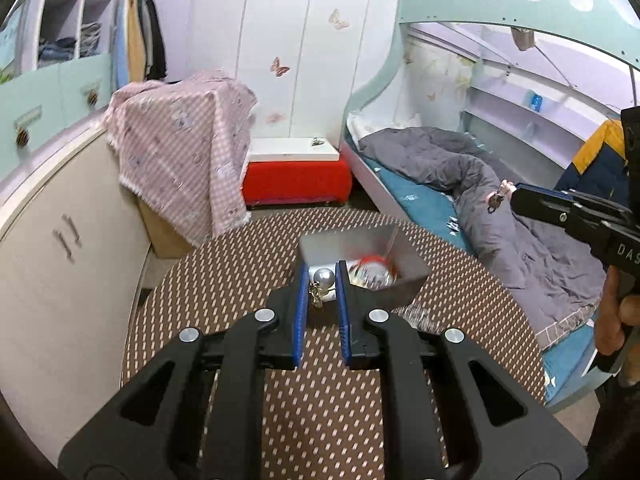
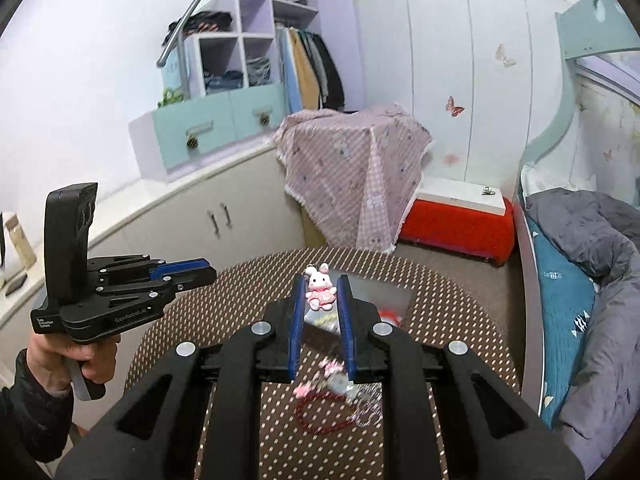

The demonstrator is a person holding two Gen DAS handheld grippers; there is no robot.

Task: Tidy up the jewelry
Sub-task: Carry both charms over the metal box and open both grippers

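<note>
the table (image 1: 224,280) is round, under a brown dotted cloth, with a bed (image 1: 420,196) just beside it on the right. near its middle stands a silver box (image 1: 404,264), open on top; inside, blurred, lie a red bracelet (image 1: 376,260) and some clear or shiny pieces that are too smeared to name.

the left tongs (image 1: 323,280) hang over the box's near edge, blue pads parted a little — between them sits a pearl earring (image 1: 323,278) with a small gold piece dangling below it. whether the pads actually pinch it or it only shows through the gap, the view does not say; from the right wrist view the left tongs (image 2: 210,274) look nearly closed, seen side-on, held in a hand (image 2: 86,354).

the right tongs (image 2: 320,292) grasp a pink bunny charm (image 2: 319,290), which is gripped between the blue pads over the table, above the box (image 2: 384,300). in the left wrist view the same tongs (image 1: 505,196) are out to the right with the charm at the tip.

below the right tongs, on the cloth, lie a red bead bracelet (image 2: 324,416), a pink bow piece (image 2: 316,380) and a clear crinkled bag (image 2: 368,404), all blurred.
</note>
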